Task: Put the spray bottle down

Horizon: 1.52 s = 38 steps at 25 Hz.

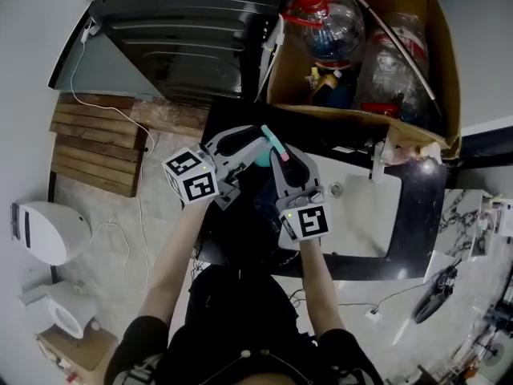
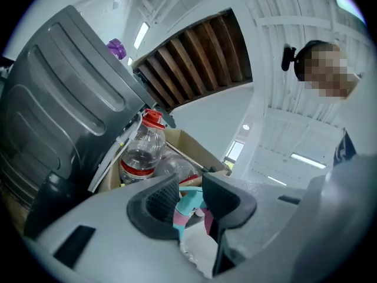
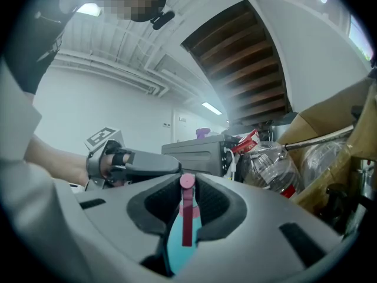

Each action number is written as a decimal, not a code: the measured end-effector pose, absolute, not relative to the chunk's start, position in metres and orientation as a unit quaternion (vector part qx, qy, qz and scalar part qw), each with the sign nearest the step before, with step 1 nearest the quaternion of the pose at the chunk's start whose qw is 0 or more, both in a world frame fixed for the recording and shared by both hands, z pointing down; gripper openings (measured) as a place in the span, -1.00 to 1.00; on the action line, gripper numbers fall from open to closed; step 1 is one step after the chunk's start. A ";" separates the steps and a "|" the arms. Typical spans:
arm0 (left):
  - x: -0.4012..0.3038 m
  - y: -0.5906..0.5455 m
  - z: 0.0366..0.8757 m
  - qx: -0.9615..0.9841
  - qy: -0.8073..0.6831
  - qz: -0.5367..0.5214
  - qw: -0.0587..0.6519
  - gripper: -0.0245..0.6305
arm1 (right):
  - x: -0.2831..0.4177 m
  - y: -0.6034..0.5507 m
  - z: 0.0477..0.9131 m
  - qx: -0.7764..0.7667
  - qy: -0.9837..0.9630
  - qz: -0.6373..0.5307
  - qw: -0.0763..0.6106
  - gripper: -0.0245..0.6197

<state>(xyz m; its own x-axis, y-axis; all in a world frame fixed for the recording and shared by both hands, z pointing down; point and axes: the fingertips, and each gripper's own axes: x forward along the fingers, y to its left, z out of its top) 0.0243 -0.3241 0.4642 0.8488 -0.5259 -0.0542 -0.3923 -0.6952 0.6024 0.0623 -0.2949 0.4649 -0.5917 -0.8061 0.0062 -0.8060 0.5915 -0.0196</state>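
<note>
The spray bottle (image 1: 271, 143) is teal with a pink trigger. My right gripper (image 1: 277, 156) is shut on it just below the head, above the near edge of the black counter. In the right gripper view the teal neck and pink trigger (image 3: 186, 217) fill the gap between the pads of my right gripper (image 3: 187, 196). My left gripper (image 1: 258, 145) reaches in from the left, its tips at the spray head. Its jaws stand a little apart in the left gripper view (image 2: 189, 196), and the spray bottle (image 2: 189, 208) shows through the gap. The bottle's body is hidden.
An open cardboard box (image 1: 439, 50) holding clear plastic bottles, one with a red cap (image 1: 325, 22), stands at the back. A black appliance (image 1: 184, 22) is to its left. A white sink (image 1: 365, 207) is set in the black counter on the right. A wooden pallet (image 1: 96, 143) lies on the floor at left.
</note>
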 end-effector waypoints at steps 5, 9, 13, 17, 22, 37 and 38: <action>0.028 -0.331 0.471 0.901 -0.228 -0.135 0.342 -0.58 | 0.057 -0.287 0.466 -0.436 0.899 -0.043 0.011 -0.69; 0.034 -0.335 0.472 0.903 -0.210 -0.131 0.351 -0.58 | 0.054 -0.282 0.466 -0.426 0.903 -0.055 0.013 -0.62; 0.041 -0.340 0.471 0.908 -0.193 -0.119 0.352 -0.58 | 0.049 -0.276 0.465 -0.413 0.908 -0.071 0.016 -0.50; 0.043 -0.345 0.470 0.908 -0.187 -0.118 0.356 -0.58 | 0.043 -0.270 0.465 -0.400 0.913 -0.078 0.014 -0.48; 0.049 -0.349 0.472 0.911 -0.186 -0.110 0.352 -0.58 | 0.042 -0.263 0.467 -0.405 0.911 -0.081 0.008 -0.48; 0.046 -0.323 0.464 0.906 -0.141 -0.119 0.381 -0.82 | 0.042 -0.245 0.458 -0.401 0.914 -0.066 0.003 -0.48; 0.048 -0.322 0.464 0.908 -0.139 -0.115 0.379 -0.82 | 0.041 -0.244 0.458 -0.398 0.915 -0.067 0.004 -0.48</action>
<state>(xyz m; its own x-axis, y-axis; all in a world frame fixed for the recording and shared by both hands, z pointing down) 0.0482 -0.3222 0.4636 0.9349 -0.3396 -0.1034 -0.1653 -0.6742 0.7199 0.0406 -0.2436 0.4578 -0.6824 -0.7295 0.0459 -0.7285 0.6735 -0.1253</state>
